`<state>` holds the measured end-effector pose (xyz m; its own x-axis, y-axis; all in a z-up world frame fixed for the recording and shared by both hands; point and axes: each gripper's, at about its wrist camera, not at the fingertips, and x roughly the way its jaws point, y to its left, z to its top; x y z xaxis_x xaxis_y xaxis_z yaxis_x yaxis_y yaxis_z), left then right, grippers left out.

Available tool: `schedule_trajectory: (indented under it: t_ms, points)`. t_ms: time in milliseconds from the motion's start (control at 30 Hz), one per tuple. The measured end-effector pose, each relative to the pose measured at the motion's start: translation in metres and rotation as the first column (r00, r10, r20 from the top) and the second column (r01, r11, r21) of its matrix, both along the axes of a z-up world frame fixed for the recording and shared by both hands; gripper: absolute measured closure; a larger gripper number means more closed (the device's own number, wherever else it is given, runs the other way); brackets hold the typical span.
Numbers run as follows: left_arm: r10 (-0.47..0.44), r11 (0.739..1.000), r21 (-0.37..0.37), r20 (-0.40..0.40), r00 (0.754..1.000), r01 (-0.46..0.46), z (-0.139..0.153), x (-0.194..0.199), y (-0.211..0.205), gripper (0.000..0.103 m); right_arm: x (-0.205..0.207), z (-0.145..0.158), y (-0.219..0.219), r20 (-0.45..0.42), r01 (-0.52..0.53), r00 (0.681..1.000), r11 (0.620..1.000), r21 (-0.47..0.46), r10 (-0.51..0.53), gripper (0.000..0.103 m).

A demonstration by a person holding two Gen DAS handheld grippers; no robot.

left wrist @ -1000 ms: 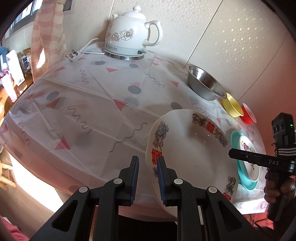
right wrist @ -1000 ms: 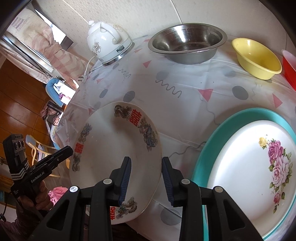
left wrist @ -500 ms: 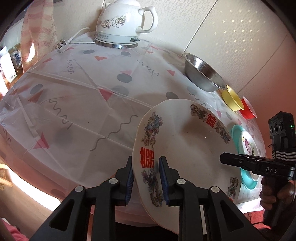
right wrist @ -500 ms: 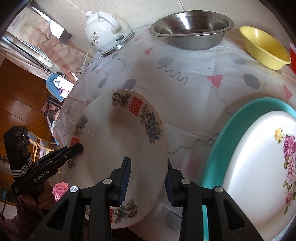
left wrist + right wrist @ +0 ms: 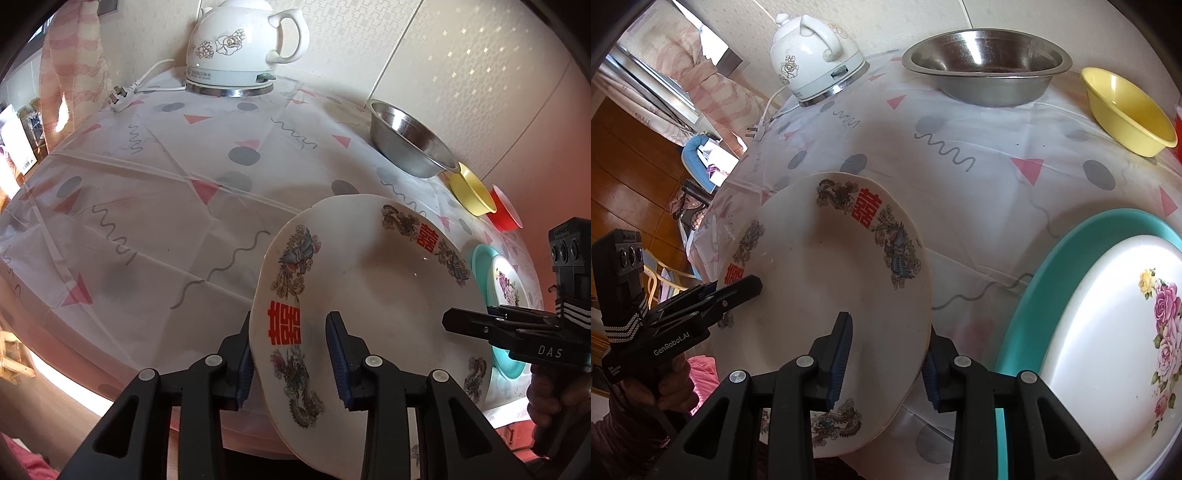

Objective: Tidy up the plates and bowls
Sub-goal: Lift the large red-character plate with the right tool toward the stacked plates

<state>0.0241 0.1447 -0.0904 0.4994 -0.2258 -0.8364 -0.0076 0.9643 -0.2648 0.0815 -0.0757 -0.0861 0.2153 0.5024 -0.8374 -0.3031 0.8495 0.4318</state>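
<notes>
Now the dragon-print plate (image 5: 373, 295) hangs tilted over the counter (image 5: 155, 192) edge, its rim between both tongs: left tongs (image 5: 291, 354) opening off it, right tongs (image 5: 886, 358) also opening, teal-rimmed plate (image 5: 1108, 332) just rightward.

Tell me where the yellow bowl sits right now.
In the right wrist view the yellow bowl stands at the far right of the table, near the wall, just right of the steel bowl; a red bowl is on its other side.

A home: kettle (image 5: 242, 48), patterned tablecloth (image 5: 147, 177), curtain (image 5: 72, 62), wooden floor (image 5: 631, 147).
</notes>
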Motion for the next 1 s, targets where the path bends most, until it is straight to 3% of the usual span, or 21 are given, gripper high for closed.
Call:
schedule_trajectory:
  t_ms: [200, 300, 533, 633, 733, 1000]
  points:
    - [-0.007, 1.0, 0.011, 0.007, 1.0, 0.007, -0.001, 0.001, -0.002, 0.065, -0.004, 0.0, 0.0, 0.022, -0.006, 1.0, 1.0, 0.012, 0.006, 0.062]
    - [-0.004, 1.0, 0.0, 0.003, 1.0, 0.004, -0.001, 0.002, -0.002, 0.058, -0.005, 0.001, 0.003, 0.039, -0.015, 0.999, 1.0, 0.008, 0.014, 0.06]
    - [0.003, 1.0, 0.017, 0.001, 1.0, -0.003, -0.001, 0.001, -0.004, 0.058, -0.006, 0.0, 0.0, 0.031, 0.015, 0.999, 0.999, 0.039, -0.017, 0.059]
    - [0.008, 1.0, 0.024, 0.004, 1.0, -0.008, -0.001, 0.001, -0.005, 0.061, -0.009, 0.002, 0.004, 0.047, 0.001, 0.999, 1.0, 0.003, -0.001, 0.06]
    - [0.026, 0.998, 0.061, 0.009, 1.0, -0.026, 0.0, 0.001, -0.005, 0.062, -0.011, 0.003, 0.008, 0.063, -0.005, 0.998, 0.999, -0.051, 0.008, 0.071]
    - [0.046, 0.997, 0.056, 0.01, 0.999, -0.047, 0.007, -0.003, 0.0, 0.066, -0.015, 0.004, 0.003, 0.044, -0.003, 0.999, 1.0, -0.019, 0.004, 0.072]
